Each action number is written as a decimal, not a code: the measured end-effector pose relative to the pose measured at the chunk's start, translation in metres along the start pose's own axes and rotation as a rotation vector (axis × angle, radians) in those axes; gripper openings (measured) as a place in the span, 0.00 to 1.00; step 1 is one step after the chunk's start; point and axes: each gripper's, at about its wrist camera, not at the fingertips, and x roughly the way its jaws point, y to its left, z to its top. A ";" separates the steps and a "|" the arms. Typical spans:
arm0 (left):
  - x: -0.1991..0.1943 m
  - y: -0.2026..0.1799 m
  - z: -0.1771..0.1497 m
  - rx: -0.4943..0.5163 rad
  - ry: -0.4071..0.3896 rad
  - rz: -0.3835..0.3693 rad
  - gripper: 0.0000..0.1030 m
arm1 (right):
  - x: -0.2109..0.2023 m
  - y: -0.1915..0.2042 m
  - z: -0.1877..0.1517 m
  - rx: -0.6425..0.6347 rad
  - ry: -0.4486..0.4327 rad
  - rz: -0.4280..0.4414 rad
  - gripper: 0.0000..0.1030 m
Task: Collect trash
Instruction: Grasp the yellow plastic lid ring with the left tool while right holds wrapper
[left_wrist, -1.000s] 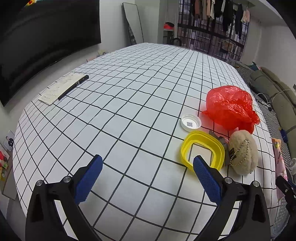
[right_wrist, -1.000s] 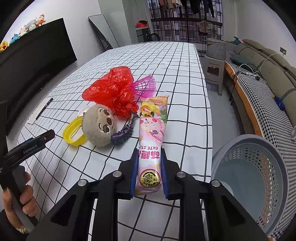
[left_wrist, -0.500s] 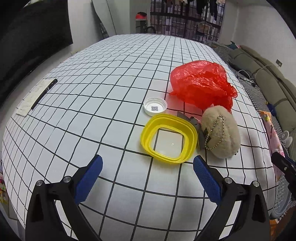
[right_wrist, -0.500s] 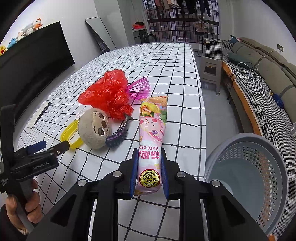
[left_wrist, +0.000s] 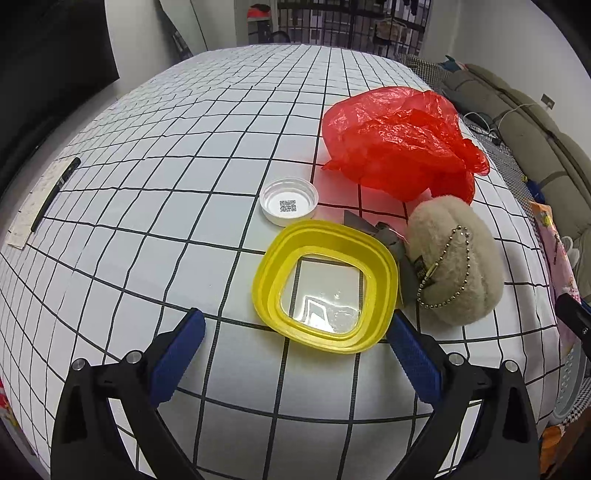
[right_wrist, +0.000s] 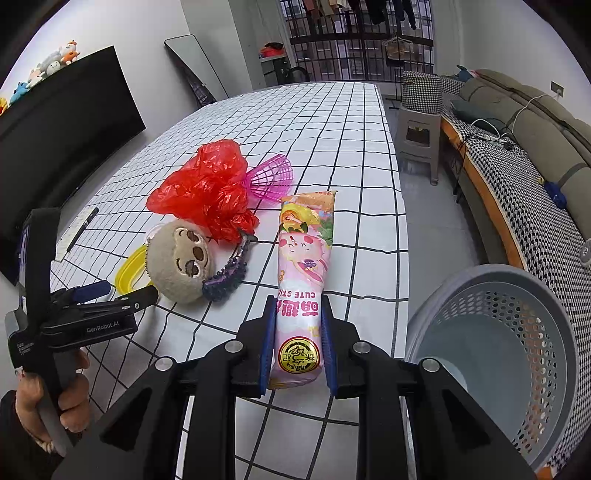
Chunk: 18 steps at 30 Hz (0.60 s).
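Clamping a pink snack wrapper (right_wrist: 303, 280) over the table's (right_wrist: 332, 122) right edge, the right gripper (right_wrist: 297, 345) holds the only trash collected; the bin (right_wrist: 495, 354) looks empty (floor beside). The left gripper (left_wrist: 295, 354) gapes wide near the yellow lid (left_wrist: 325, 291), with the red bag (left_wrist: 399, 147) and white cap (left_wrist: 289, 201) left.

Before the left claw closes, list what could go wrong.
1. The left claw is open, with the yellow lid only partly between its fingers; closing now may clip its edge and flip it.
2. The plush toy sits beside that lid and could get snagged.
3. The right claw pinches the snack wrapper by one end; it may slip before reaching the basket.
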 end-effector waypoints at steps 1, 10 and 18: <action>0.001 0.000 0.001 0.001 0.002 -0.001 0.94 | 0.000 -0.001 0.000 0.002 0.000 0.000 0.21; 0.009 0.000 0.013 0.007 0.004 -0.011 0.94 | 0.005 -0.001 0.001 0.005 0.009 -0.001 0.21; 0.014 -0.002 0.020 0.014 0.005 -0.020 0.89 | 0.007 -0.001 0.001 0.005 0.013 0.001 0.21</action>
